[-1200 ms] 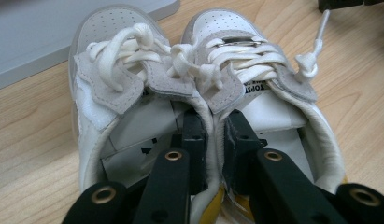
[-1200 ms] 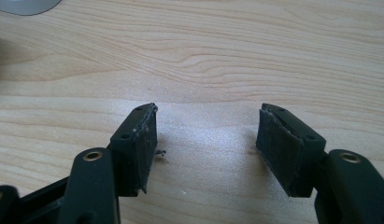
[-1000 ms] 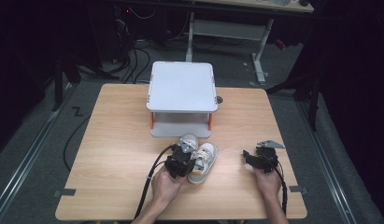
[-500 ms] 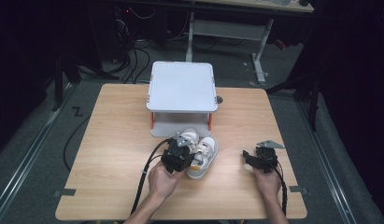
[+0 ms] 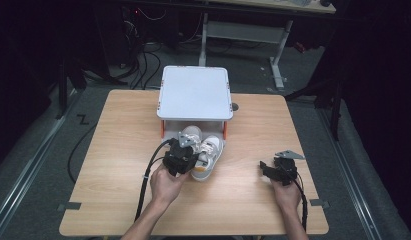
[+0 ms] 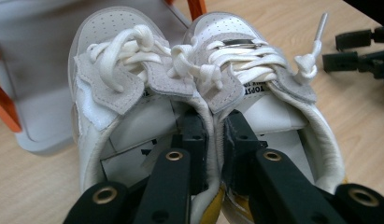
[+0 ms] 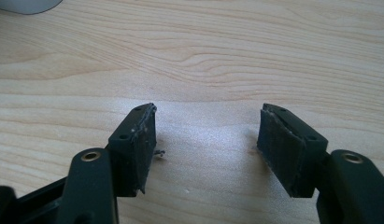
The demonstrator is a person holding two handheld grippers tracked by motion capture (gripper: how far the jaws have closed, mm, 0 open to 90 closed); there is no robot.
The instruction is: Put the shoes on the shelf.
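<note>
Shoes (image 6: 199, 93) pinched (inner sides) by left tool (image 6: 213, 140).

Left hand-held gripper (image 5: 185, 152) clamped tight; right hand-held gripper (image 7: 206, 144) wide apart.

shoes (image 5: 205, 150) on table (image 5: 118, 165) | before shelf stand (image 5: 194, 92) | left of right tongs (image 5: 271, 170)

Overhead light on pale wooden table (image 5: 118, 165), surroundings v. dark; close jaws blurred in gripper views, soft shadows
</note>
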